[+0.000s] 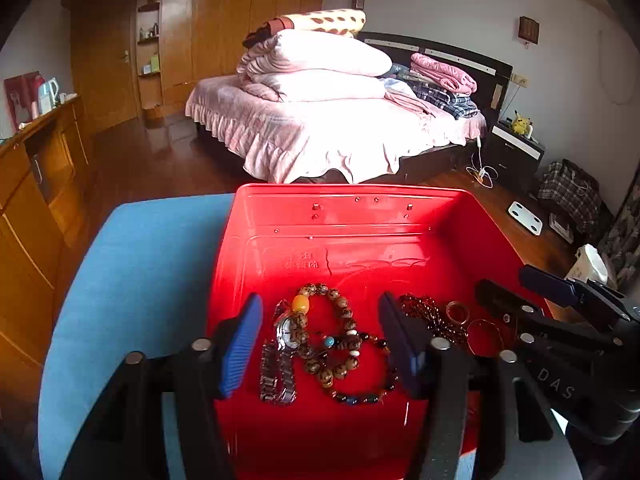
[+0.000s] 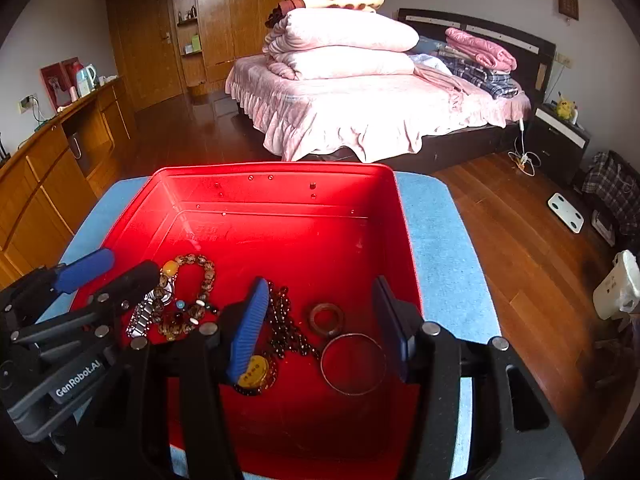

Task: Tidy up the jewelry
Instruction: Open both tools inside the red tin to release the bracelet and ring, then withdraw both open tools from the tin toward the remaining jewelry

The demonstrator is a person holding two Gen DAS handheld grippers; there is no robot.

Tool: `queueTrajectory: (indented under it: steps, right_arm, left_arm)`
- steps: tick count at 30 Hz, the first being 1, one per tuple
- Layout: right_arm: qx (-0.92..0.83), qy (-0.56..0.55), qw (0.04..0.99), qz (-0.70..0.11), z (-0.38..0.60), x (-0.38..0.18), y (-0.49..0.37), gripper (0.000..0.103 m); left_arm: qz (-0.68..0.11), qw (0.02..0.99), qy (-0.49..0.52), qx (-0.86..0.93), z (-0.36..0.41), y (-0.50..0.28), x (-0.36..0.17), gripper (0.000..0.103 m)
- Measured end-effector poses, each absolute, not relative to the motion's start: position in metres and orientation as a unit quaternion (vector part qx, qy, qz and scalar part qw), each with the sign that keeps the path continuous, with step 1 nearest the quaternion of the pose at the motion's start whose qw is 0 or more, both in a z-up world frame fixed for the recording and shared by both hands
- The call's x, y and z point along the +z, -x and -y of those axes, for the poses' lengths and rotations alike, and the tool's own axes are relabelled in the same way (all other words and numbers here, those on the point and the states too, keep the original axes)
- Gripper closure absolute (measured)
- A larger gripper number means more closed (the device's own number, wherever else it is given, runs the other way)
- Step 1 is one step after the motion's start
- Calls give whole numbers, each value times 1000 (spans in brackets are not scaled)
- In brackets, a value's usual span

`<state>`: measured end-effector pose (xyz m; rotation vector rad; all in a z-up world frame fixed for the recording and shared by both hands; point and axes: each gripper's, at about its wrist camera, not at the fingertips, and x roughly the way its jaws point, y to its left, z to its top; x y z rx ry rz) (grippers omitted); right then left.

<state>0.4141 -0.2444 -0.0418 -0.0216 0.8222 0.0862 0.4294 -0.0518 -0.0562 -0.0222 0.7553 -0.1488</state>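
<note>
A red plastic bin [image 1: 344,240] [image 2: 280,216] sits on a blue cloth. On its floor lie a brown bead bracelet with an amber bead [image 1: 340,308] [image 2: 204,276], a metal watch [image 1: 280,356] [image 2: 144,316], a dark bead bracelet [image 1: 368,392], a dark red bead necklace [image 1: 428,312] [image 2: 288,332], a brown ring [image 1: 458,312] [image 2: 326,318] and a thin bangle [image 1: 486,336] [image 2: 354,364]. My left gripper [image 1: 320,348] is open above the bracelets and watch. My right gripper [image 2: 320,328] is open above the necklace, ring and bangle.
The blue cloth [image 1: 136,280] [image 2: 440,248] covers the surface under the bin. A bed with pink bedding [image 1: 320,120] stands behind, a wooden cabinet [image 1: 36,184] on the left, wood floor [image 2: 520,240] to the right.
</note>
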Motion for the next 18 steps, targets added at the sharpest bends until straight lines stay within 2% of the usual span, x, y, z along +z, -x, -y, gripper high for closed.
queueTrajectory:
  steps: [5,10,12,14,18]
  right_arm:
    - [48,-13,924,-380,257,-29,-370,48]
    - [56,-34,927,-370,267,-29,-323,43]
    - [58,-40,924,-376,267,-33,-309,38]
    - [61,-43,920,-385,265,-40,-294,27]
    - [51,-28,913,-405,255,-56,-279,17]
  left_arm:
    - [-339,939,4,-61,37,-384,-40,16]
    - [-338,939,21,-55,18,-340,-41,11]
    - [-350,935,21,-57,15,-325,-47,9]
    - [-362,931,15,-54,11,-312,-55,6]
    - [-377,925,-3,-38,7,-297,-74,6]
